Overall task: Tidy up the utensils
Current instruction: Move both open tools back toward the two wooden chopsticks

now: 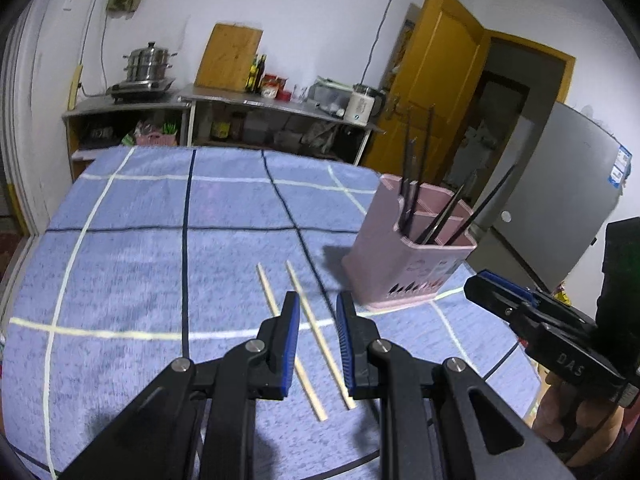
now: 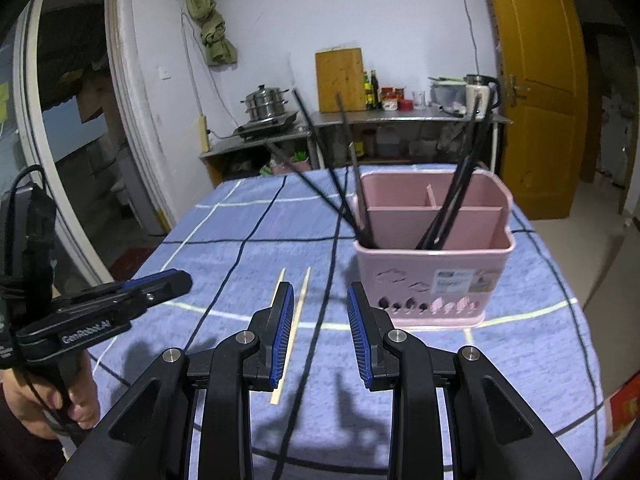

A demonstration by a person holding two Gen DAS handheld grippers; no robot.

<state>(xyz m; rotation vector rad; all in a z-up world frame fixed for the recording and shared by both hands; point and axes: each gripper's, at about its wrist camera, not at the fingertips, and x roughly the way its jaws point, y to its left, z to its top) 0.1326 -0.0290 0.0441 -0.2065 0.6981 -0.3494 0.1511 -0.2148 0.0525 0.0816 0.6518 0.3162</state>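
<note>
Two pale wooden chopsticks are seen lying loose and nearly parallel, slightly apart from each other, on a blue towelling tablecloth crossed by white and dark lines. Beside them, toward the right, a pink plastic utensil holder with inner dividers is stood upright on the same cloth. Several black chopsticks are propped in its compartments, some leaning left and others leaning right, with their ends rising well above the rim.

The left gripper is held low above the cloth, its blue-padded fingers set apart with nothing clamped. In the left wrist view one wooden chopstick is framed in the gap between the pads, while the other passes behind the left finger; contact with either cannot be made out. The right gripper is likewise kept parted and empty, and is pointed toward the space between the wooden chopsticks and the pink holder. In the right wrist view both wooden chopsticks are seen by its left finger, one partly hidden behind it.

Each gripper is caught at the edge of the other's view, gripped by a person's hand.
</note>
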